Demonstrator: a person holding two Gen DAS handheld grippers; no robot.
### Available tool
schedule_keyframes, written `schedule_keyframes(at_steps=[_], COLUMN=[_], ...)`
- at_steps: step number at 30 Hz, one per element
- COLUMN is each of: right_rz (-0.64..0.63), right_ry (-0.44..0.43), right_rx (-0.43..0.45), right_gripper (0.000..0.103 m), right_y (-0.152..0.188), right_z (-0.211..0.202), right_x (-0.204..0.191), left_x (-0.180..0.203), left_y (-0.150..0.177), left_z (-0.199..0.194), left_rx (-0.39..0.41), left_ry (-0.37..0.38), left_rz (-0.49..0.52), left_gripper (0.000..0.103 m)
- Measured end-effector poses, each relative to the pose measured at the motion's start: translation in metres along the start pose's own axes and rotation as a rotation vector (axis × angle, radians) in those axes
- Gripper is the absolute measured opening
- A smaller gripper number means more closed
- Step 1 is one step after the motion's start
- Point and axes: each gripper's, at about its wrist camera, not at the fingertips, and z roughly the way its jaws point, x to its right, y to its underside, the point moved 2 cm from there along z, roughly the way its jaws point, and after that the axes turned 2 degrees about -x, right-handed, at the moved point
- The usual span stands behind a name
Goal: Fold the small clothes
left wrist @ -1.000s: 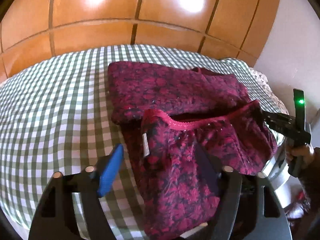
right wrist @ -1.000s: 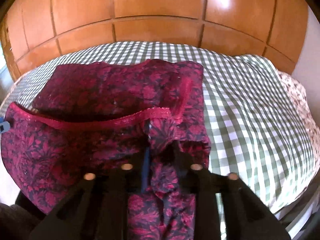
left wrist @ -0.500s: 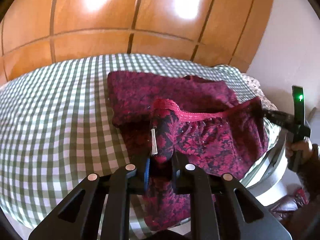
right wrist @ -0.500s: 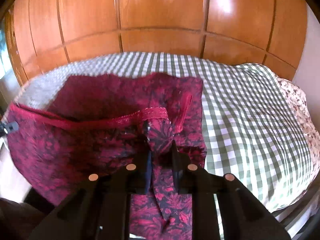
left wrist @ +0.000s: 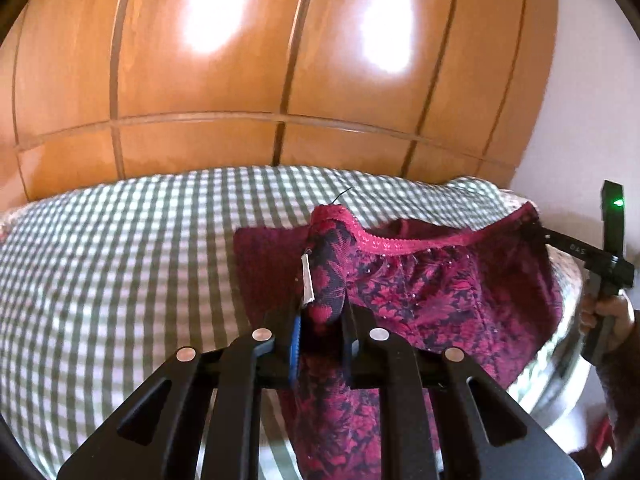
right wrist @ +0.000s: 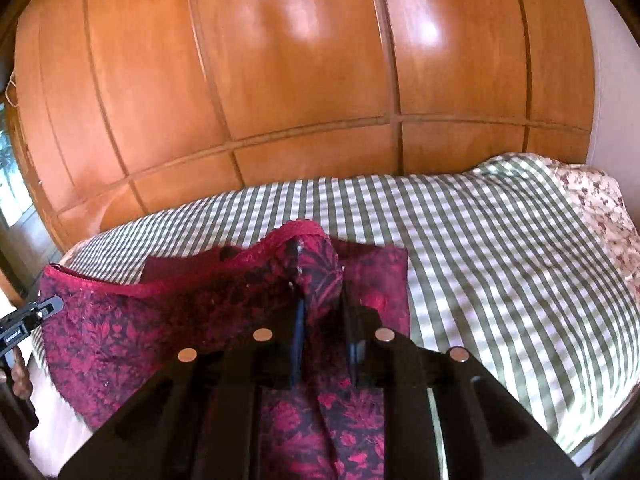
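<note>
A small dark red garment with a floral print [left wrist: 432, 292] hangs stretched between my two grippers above a bed. My left gripper [left wrist: 320, 316] is shut on one corner of its red lace-trimmed waistband, where a white label shows. My right gripper [right wrist: 324, 312] is shut on the other waistband corner [right wrist: 316, 264]. The right gripper also shows at the right edge of the left wrist view [left wrist: 560, 242], and the left one at the left edge of the right wrist view [right wrist: 44, 308]. The garment's far part still lies on the bed [left wrist: 264, 252].
The bed has a green and white checked cover [left wrist: 120, 264], also in the right wrist view [right wrist: 500, 248]. A floral pillow or sheet [right wrist: 600, 204] lies at its right end. A wooden panelled wardrobe [left wrist: 280, 60] stands right behind the bed.
My left gripper has closed on the waistband corner. Both grippers have risen and lifted the garment's near half off the bed, so the waistband is now taut between them.
</note>
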Motion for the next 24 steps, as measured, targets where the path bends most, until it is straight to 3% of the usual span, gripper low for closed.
schedule_keyframes(at_steps=[12,17,20,23,24], right_rz=[0.073,0.098,0.113,0.122,0.124], right_ry=[0.078,0.122,0.154,0.157,0.153], right_rx=[0.016,-0.053,-0.122,-0.178,-0.176], right_gripper=[0.016,0.016,0.016,0.019,0.022], right_y=[-0.051,-0.051,-0.042,-0.034,-0.034], right_z=[0.074,0.121,0.153,0.173,0.172], right_x=[0.02,0.032,0.039,0.044,0.045], left_x=[-0.012,-0.027,-0.041,-0.046,-0.046], left_y=[-0.067,-0.072,-0.069,-0.058,-0.055], left_z=[0.079,0.131,0.169,0.183,0.18], left_rx=[0.009,-0.06,-0.145,-0.199,-0.198], left_ry=[-0.114,-0.158,-0.163,-0.163,-0.151], left_rz=[0.025,-0.011,-0.073,-0.095,-0.102], left_gripper=[0.014,0.014,0.016,0.018,0.026])
